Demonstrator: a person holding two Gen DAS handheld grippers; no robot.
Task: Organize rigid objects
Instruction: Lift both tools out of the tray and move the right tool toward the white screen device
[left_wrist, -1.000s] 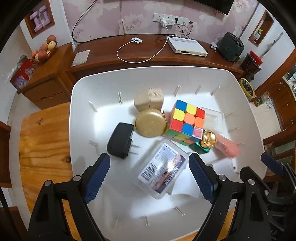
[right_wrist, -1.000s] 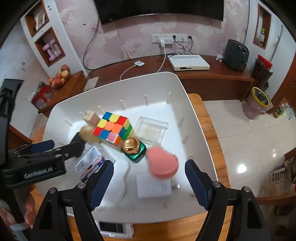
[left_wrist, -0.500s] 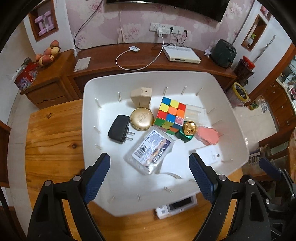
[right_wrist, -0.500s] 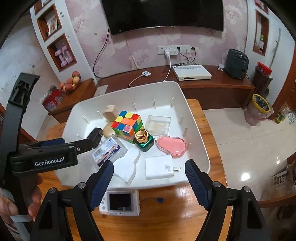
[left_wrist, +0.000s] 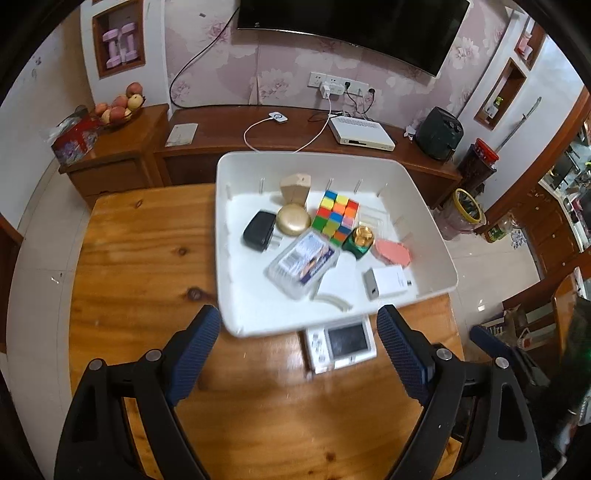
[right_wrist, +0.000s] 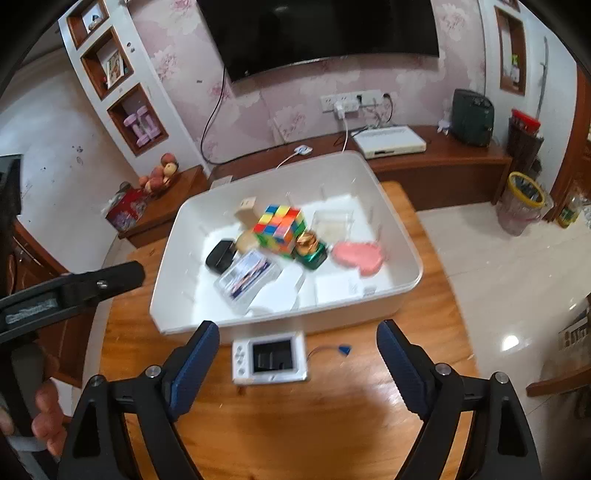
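A white bin (left_wrist: 314, 154) (right_wrist: 288, 317) on the wooden table holds a colour cube (left_wrist: 336, 216) (right_wrist: 280, 229), a black charger (left_wrist: 259, 230), a gold compact (left_wrist: 293, 219), a labelled clear box (left_wrist: 304, 264), a green jar (left_wrist: 360, 240), a pink heart-shaped case (right_wrist: 358, 256) and a white power bank (left_wrist: 388, 282). A white screen device (left_wrist: 341, 343) (right_wrist: 271, 358) lies on the table before the bin. My left gripper (left_wrist: 297, 314) hangs open above the bin's near rim, holding nothing. My right gripper (right_wrist: 297, 326) hovers over the device with its jaws opening and nothing gripped.
Bare wooden table (left_wrist: 147, 277) stretches left of the bin and toward me. A small blue tag on a cord (right_wrist: 343, 349) lies right of the device. Behind the table stand a low cabinet (left_wrist: 258, 133), a fruit bowl (left_wrist: 118, 109) and floor bins (right_wrist: 524, 203). A hand (right_wrist: 48, 417) holds the left gripper.
Both grippers have drawn back and upward from inside the bin, so the white device has come into view. The pink case, blurred between the right fingers before, now lies in the bin.
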